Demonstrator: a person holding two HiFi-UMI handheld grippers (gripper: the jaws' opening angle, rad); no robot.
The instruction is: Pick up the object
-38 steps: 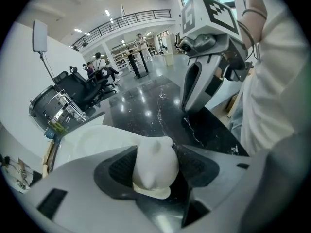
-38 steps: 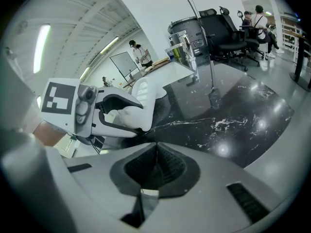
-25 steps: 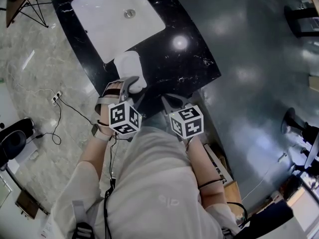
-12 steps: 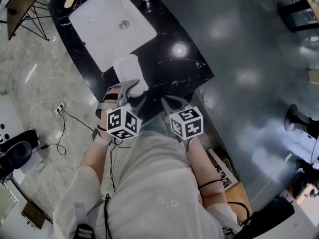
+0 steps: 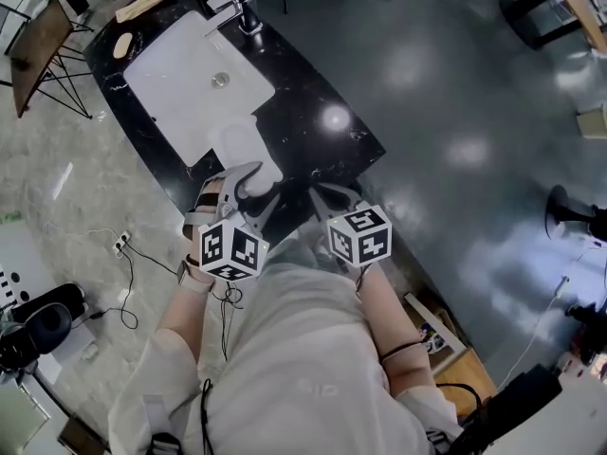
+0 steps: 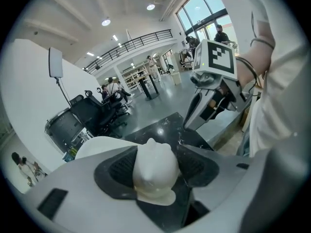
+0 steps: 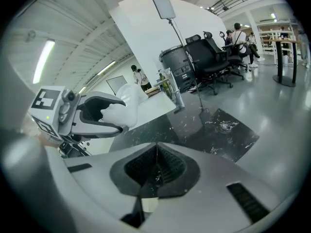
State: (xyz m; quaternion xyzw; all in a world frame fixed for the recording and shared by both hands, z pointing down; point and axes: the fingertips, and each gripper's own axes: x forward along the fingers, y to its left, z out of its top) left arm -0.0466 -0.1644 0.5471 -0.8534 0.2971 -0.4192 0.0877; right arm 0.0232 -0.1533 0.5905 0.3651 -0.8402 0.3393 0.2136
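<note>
The object is a smooth white rounded piece (image 6: 154,171), and my left gripper (image 6: 155,164) is shut on it, both dark pads pressing its sides. In the head view the white object (image 5: 242,150) sticks out ahead of the left gripper (image 5: 250,178), above the near end of the black marble counter (image 5: 322,145). The right gripper view shows the same white object (image 7: 127,105) in the left gripper's jaws. My right gripper (image 7: 155,171) is shut with nothing between its pads. In the head view the right gripper (image 5: 318,193) sits just right of the left one.
A white sink basin (image 5: 185,98) is set into the counter, with a chrome faucet (image 5: 242,8) at its far end. A wooden tray (image 5: 142,1) lies beyond the sink. Cables (image 5: 128,254) run over the marble floor at the left. Office chairs (image 7: 214,52) and people stand farther off.
In the head view the counter and sink have slid up and to the left as the view shifted. Both grippers keep their places relative to the body, and the white object stays in the left one.
</note>
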